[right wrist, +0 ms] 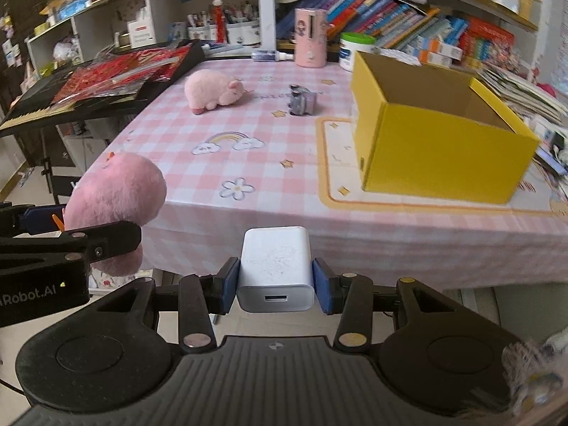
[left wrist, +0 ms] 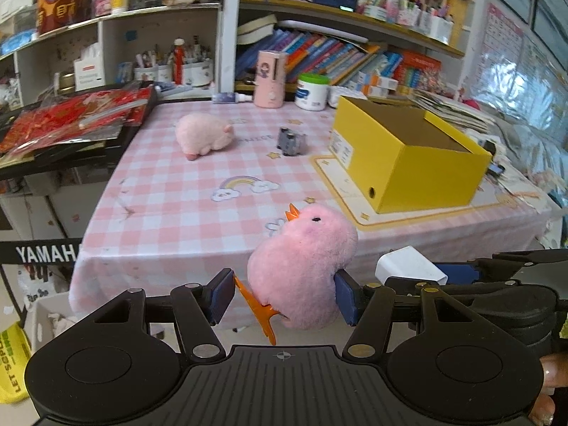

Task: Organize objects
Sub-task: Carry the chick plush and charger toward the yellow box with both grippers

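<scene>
My left gripper (left wrist: 284, 296) is shut on a pink plush chick (left wrist: 301, 266) with an orange beak and feet, held in front of the table's near edge. It also shows in the right wrist view (right wrist: 113, 195). My right gripper (right wrist: 275, 280) is shut on a white USB charger (right wrist: 275, 266), held beside the left one; the charger shows in the left wrist view (left wrist: 408, 266). An open, empty yellow box (right wrist: 436, 131) stands on the table's right side (left wrist: 408, 152). A pink plush pig (left wrist: 202, 135) and a small grey toy (left wrist: 291, 141) lie further back.
The table has a pink checked cloth (left wrist: 177, 206). A pink cylinder (left wrist: 271, 78) and a white jar (left wrist: 311, 92) stand at the back. A black keyboard with red packets (left wrist: 71, 120) sits left. Full shelves rise behind. Papers (right wrist: 525, 96) pile right of the box.
</scene>
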The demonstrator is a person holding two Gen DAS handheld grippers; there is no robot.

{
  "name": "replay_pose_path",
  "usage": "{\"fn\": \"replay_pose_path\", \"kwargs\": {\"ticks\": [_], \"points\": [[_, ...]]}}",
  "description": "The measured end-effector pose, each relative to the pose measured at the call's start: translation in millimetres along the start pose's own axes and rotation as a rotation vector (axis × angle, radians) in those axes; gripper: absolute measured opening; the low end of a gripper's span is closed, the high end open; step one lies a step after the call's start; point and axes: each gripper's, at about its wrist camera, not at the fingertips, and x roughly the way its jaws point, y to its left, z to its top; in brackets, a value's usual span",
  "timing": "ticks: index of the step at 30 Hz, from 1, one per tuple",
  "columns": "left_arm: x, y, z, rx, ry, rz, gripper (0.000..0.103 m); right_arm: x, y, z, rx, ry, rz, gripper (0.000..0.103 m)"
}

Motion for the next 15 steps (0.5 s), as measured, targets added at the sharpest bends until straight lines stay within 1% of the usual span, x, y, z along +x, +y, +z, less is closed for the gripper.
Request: {"fn": "replay_pose_path", "kwargs": {"ticks": [15], "points": [[20.2, -44.5, 6.8, 0.102, 0.029, -0.102, 0.059, -12.7, -45.7, -17.8, 0.121, 0.014, -0.09, 0.042]]}}
